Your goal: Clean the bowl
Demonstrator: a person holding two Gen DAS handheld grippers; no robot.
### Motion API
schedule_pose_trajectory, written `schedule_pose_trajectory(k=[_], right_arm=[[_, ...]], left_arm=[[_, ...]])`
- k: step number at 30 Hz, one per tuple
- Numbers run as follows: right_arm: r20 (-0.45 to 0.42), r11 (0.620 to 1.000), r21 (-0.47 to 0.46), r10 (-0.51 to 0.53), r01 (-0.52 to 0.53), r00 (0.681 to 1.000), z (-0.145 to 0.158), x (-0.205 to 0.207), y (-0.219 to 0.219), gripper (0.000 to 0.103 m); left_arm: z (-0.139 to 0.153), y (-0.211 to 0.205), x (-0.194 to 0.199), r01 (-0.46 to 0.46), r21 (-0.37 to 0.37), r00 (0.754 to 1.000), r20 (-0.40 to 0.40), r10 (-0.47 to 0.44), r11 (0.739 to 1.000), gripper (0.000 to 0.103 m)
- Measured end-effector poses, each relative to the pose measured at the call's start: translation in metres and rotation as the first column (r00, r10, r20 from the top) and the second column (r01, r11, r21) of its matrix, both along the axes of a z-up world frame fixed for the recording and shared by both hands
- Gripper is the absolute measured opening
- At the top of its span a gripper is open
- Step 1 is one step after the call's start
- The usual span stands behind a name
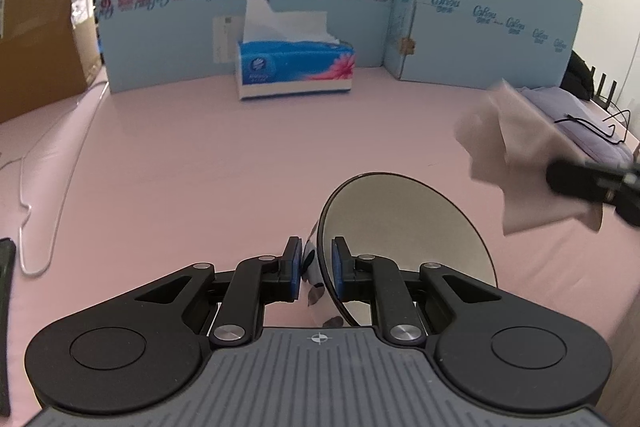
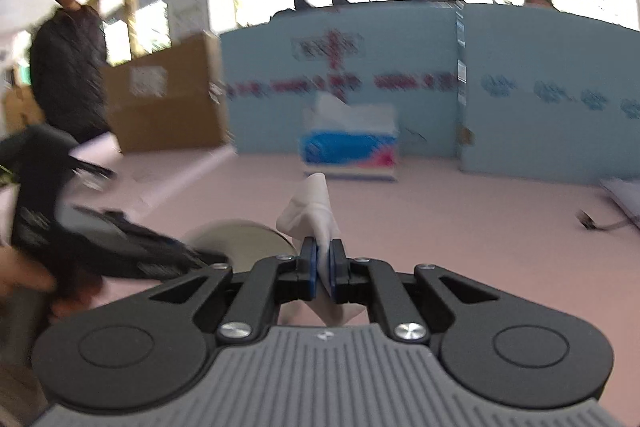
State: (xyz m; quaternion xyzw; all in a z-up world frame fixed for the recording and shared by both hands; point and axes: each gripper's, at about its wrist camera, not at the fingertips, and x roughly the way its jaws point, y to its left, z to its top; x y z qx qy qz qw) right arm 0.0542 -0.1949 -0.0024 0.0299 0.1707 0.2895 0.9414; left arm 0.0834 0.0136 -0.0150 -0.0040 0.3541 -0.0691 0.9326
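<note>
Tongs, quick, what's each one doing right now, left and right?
Left tongs: closed on the bowl rim.
Right tongs: closed on a tissue.

Left tool [image 1: 316, 269]: matte black linkage arms, two broad rounded lobes each with a round inset disc, and silver screw heads at the pivots. Blue pads line the inner faces of both fingers [image 1: 292, 267]. Behind sits a grey ribbed plate bearing a small white crosshair mark.

Right tool [image 2: 324, 269]: same build, with black arms, blue-faced fingers [image 2: 307, 267], silver screws and a grey ribbed plate with a small white mark at its front edge.
</note>
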Motion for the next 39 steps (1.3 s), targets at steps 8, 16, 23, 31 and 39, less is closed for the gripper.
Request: schedule_pose_trajectory(k=[8,16,23,31,39], right_arm=[[-0.054,0.993,-0.082,0.086,-0.09,0.995,-0.016,0.012,0.036,0.007],[-0.123,0.973,-0.211,0.071,-0.096,0.99,-0.041,0.022,0.052,0.007],[-0.147,0.965,-0.24,0.075,-0.109,0.986,-0.051,0.02,0.054,0.007],[-0.153,0.968,-0.225,0.077,-0.11,0.985,-0.051,0.017,0.053,0.007],[-0.172,0.962,-0.235,0.1,-0.14,0.98,-0.049,0.022,0.052,0.007]], left_arm=[[0.001,-0.006,-0.007,0.016,0.034,0.999,0.027,-0.017,0.999,0.021],[0.005,-0.009,-0.007,0.044,0.037,0.998,0.048,-0.046,0.998,0.019],[0.008,-0.01,-0.004,0.047,0.05,0.996,0.08,-0.051,0.998,0.017],[0.009,-0.018,-0.005,0.083,0.119,0.991,0.091,-0.094,0.989,0.015],[0.012,-0.02,-0.015,0.108,0.133,0.987,0.108,-0.123,0.985,0.015]])
